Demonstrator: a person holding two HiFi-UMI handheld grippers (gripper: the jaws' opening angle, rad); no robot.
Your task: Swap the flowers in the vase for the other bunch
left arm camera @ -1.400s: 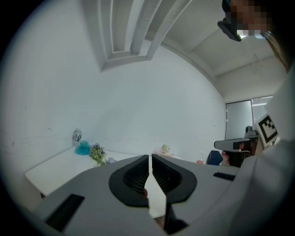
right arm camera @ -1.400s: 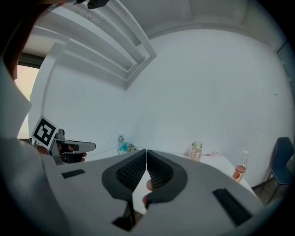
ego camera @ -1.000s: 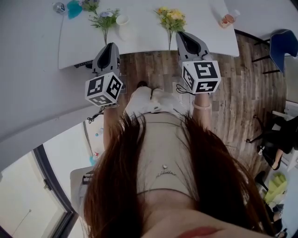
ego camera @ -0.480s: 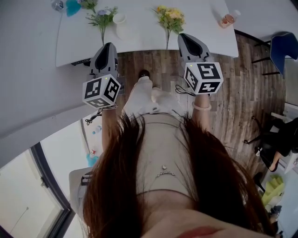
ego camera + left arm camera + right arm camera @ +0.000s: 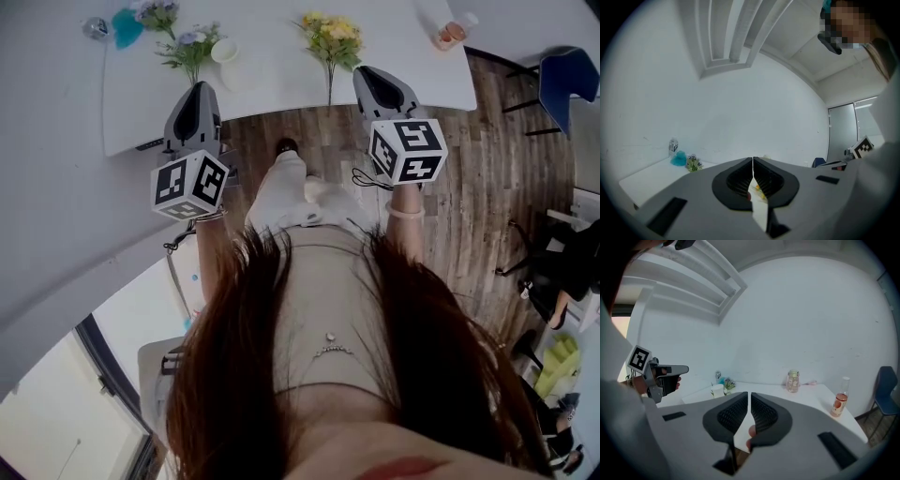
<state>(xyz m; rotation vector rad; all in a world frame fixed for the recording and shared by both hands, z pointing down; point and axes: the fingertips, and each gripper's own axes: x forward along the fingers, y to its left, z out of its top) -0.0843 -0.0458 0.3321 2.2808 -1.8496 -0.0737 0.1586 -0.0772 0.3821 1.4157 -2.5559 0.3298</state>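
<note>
So, left gripper [image 5: 195,89]: jaws pressed together, empty | right gripper [image 5: 371,73]: same | yellow flowers [image 5: 330,36] on table [image 5: 281,80]

- White rectangular table [image 5: 281,80] on a wood-plank floor [image 5: 469,187].
- Yellow flower bunch [image 5: 330,36] lying towards the front edge.
- Purple-and-green flower bunch [image 5: 190,49] beside a white vase [image 5: 226,56].
- Teal object [image 5: 125,26], glass jar [image 5: 792,381] and clear bottle of pinkish liquid [image 5: 839,401].

Two tools [image 5: 199,89] [image 5: 367,73]; one white vase [image 5: 225,53]; one yellow bunch [image 5: 330,33].
</note>
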